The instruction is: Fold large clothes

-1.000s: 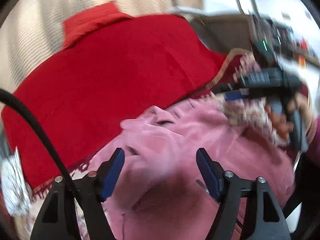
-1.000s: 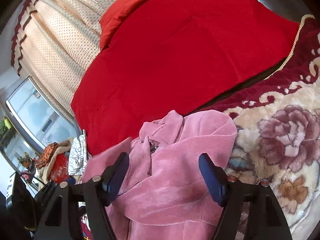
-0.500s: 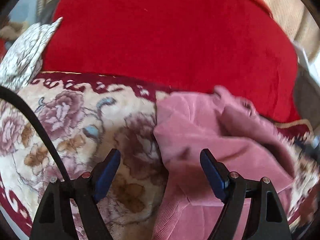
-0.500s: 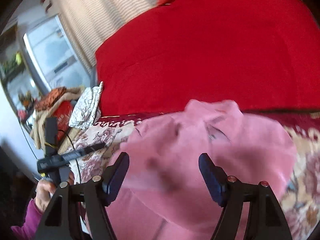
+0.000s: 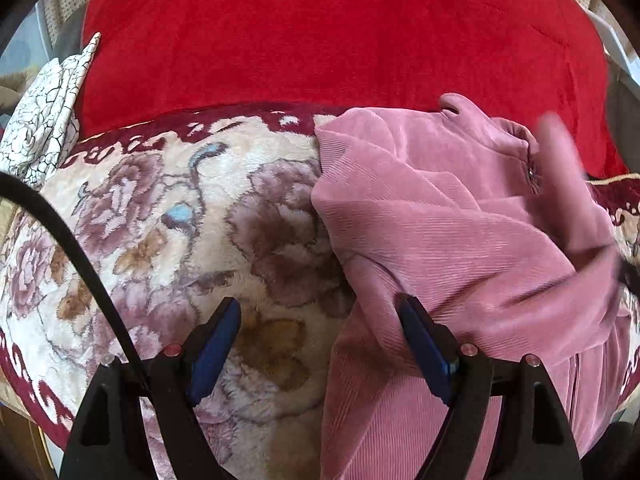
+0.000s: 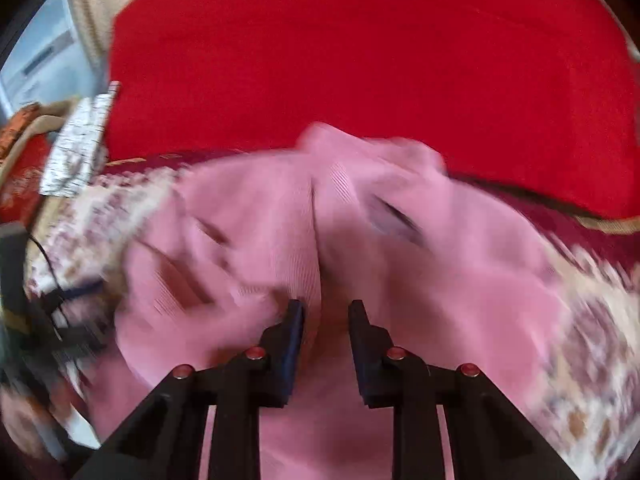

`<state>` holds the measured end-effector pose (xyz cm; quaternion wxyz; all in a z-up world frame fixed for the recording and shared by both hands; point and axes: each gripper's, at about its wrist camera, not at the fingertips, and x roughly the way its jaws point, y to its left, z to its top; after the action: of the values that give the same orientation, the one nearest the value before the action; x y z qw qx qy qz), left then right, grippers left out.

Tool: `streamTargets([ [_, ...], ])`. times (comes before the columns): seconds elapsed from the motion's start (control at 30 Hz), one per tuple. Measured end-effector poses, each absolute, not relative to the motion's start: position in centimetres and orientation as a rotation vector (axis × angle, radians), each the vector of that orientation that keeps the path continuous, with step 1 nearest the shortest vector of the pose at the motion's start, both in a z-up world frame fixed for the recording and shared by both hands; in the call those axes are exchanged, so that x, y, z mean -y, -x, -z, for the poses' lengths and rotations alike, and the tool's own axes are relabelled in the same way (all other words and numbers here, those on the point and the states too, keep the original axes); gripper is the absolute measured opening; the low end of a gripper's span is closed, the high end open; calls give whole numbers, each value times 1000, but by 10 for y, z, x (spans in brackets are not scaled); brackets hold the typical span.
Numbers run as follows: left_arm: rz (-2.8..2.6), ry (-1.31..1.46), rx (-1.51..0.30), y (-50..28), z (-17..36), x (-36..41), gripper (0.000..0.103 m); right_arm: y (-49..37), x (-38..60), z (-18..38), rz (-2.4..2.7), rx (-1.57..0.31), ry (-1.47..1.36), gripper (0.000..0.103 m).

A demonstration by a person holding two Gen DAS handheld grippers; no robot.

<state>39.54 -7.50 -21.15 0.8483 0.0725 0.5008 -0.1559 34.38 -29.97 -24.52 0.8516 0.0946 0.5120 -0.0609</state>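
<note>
Below the left gripper (image 5: pixel 318 342), whose jaws stand wide apart with nothing pinched, the pink corduroy garment (image 5: pixel 460 240) lies crumpled on the flowered blanket (image 5: pixel 168 216); its edge passes just inside the right-hand finger. A red cover (image 5: pixel 340 32) fills the far side, a crackle-patterned cloth (image 5: pixel 44 112) sits at the left, and a black cable (image 5: pixel 80 264) crosses the foreground.

From the right wrist, much is blurred. The right gripper (image 6: pixel 325 322) has just been closing, pink fabric bunched between its narrowed jaws; whether the pads press it I cannot tell.

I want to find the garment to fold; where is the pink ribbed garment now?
In the left wrist view the pink ribbed garment lies crumpled on the right, on the floral plush blanket, just below the red blanket.
</note>
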Motion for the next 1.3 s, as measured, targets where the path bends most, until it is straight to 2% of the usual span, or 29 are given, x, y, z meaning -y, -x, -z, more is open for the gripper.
streamTargets([
  [0.13,359,-86,-991,-391,191,70,82,-275,338,254,134,-1058,-341,28],
  [0.23,364,-25,-892,-387,168,64,82,-248,361,241,63,-935,-531,30],
  [0.27,359,1,-877,-389,166,63,82,-248,366,231,58,-882,-559,36],
  [0.3,361,28,-883,-391,166,62,82,-253,368,222,53,-846,-574,48],
  [0.33,365,57,-909,-395,169,63,82,-259,369,216,45,-831,-590,84],
  [0.37,365,76,-934,-400,174,63,82,-269,371,208,32,-798,-627,92],
  [0.43,354,101,-978,-408,182,65,82,-291,366,198,5,-761,-664,92],
  [0.6,315,32,-987,-417,190,76,82,-383,338,204,93,-933,-573,91],
  [0.63,315,12,-982,-416,192,77,79,-398,332,213,126,-983,-533,91],
  [0.7,311,-57,-987,-417,198,82,65,-423,323,231,185,-1077,-481,84],
  [0.73,315,-82,-993,-416,202,84,56,-433,316,240,216,-1140,-437,61],
  [0.77,322,-89,-998,-416,204,84,50,-438,310,253,244,-1218,-384,30],
  [0.8,332,-90,-1003,-416,204,84,47,-439,309,260,246,-1253,-367,26],
  [0.87,337,-81,-990,-413,200,81,43,-429,311,256,230,-1209,-353,11],
  [0.93,324,-77,-944,-408,191,76,42,-406,316,232,189,-1115,-402,7],
  [1.03,312,-71,-881,-397,177,71,42,-366,323,187,94,-903,-468,6],
  [1.17,276,-87,-834,-390,172,70,42,-284,347,143,-110,-457,-576,6],
  [1.23,274,-97,-852,-390,176,73,42,-261,361,154,-99,-413,-598,8],
  [1.3,289,-107,-865,-389,180,80,42,-259,378,189,-14,-570,-628,11],
])
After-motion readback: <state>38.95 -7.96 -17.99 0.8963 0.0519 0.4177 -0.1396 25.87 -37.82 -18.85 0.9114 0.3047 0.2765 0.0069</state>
